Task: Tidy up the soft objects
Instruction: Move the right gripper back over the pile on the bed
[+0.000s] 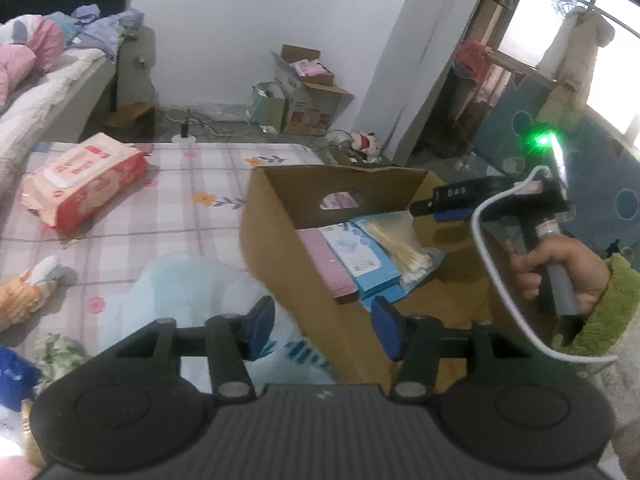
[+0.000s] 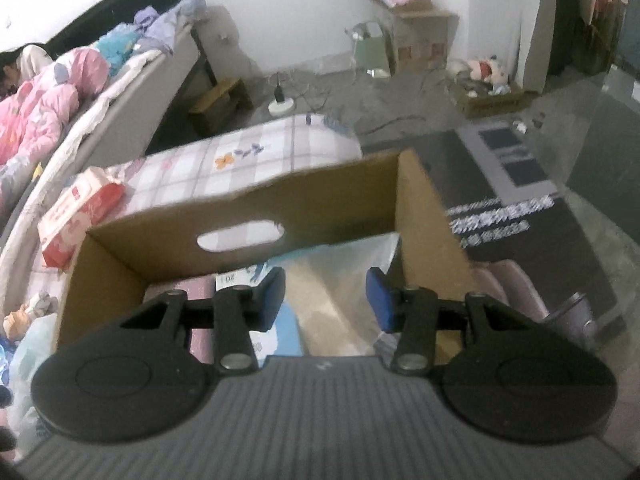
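With the cardboard box [image 1: 320, 240] taken as the landmark, the scene is read from left to right. Far to the left of the box, on the checked bed cover [image 1: 180, 200], a red-and-white wipes pack [image 1: 80, 184] is seen lying flat, well apart from the box. Nearer, just beside the box's left wall, a pale blue soft bundle [image 1: 180, 292] is found, with the left gripper [image 1: 322, 324] hovering above its near edge and the box corner; its jaws are parted to a middling width and nothing is clamped between them. Inside the box, a pink flat pack [image 1: 324, 260], a blue-and-white pack [image 1: 356, 256] and a clear bag of cotton swabs [image 1: 404, 248] are laid side by side, from the left wall toward the right. Over the box's right part the right gripper [image 2: 326, 300] is held, pointed down into the opening, its jaws likewise partly open and empty, with the clear bag directly beneath them. The step in hand is judged to be the fetching of the next soft item, most likely the pale blue bundle. It would be done well if the left jaws were widened further before descent, since the bundle looks bulky and yielding, and if a thick fold were pinched rather than a thin edge, so that it is not dropped on lifting. The right gripper should be kept clear of the left wall, and room beside the pink pack should be left unobstructed.
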Motion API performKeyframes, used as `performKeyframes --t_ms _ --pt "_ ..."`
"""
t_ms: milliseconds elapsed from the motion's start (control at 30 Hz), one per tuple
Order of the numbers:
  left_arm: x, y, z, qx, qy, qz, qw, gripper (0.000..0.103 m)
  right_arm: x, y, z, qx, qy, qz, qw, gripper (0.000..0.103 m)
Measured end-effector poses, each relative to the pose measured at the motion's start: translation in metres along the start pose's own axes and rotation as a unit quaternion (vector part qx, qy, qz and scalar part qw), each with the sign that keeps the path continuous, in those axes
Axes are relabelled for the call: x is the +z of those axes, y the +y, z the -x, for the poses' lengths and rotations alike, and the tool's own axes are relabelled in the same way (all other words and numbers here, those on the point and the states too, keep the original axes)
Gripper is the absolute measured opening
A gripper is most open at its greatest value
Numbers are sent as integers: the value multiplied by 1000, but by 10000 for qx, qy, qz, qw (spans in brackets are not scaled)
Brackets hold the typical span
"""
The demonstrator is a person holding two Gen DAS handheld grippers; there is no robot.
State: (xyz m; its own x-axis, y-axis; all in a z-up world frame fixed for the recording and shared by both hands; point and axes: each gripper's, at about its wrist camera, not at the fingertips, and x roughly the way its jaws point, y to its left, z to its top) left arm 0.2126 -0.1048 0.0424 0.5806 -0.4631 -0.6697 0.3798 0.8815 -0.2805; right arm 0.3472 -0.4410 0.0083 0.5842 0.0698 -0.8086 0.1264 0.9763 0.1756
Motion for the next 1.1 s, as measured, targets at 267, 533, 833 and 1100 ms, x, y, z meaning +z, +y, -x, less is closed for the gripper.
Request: performKeyframes --t_ms 267,533,833,1100 --pt "-19 21 31 461 -140 72 9988 75 -11 1 -21 236 261 -440 9984 44" --pt "-42 31 69 770 -353 114 9963 86 -32 32 81 948 -433 -401 9937 45" --pt "-75 46 120 1079 -582 258 9921 91 -83 102 170 1866 -766 -2 9794 50" --pt "-125 75 173 1351 -700 501 9871 91 -138 184 186 2714 -335 308 9614 50"
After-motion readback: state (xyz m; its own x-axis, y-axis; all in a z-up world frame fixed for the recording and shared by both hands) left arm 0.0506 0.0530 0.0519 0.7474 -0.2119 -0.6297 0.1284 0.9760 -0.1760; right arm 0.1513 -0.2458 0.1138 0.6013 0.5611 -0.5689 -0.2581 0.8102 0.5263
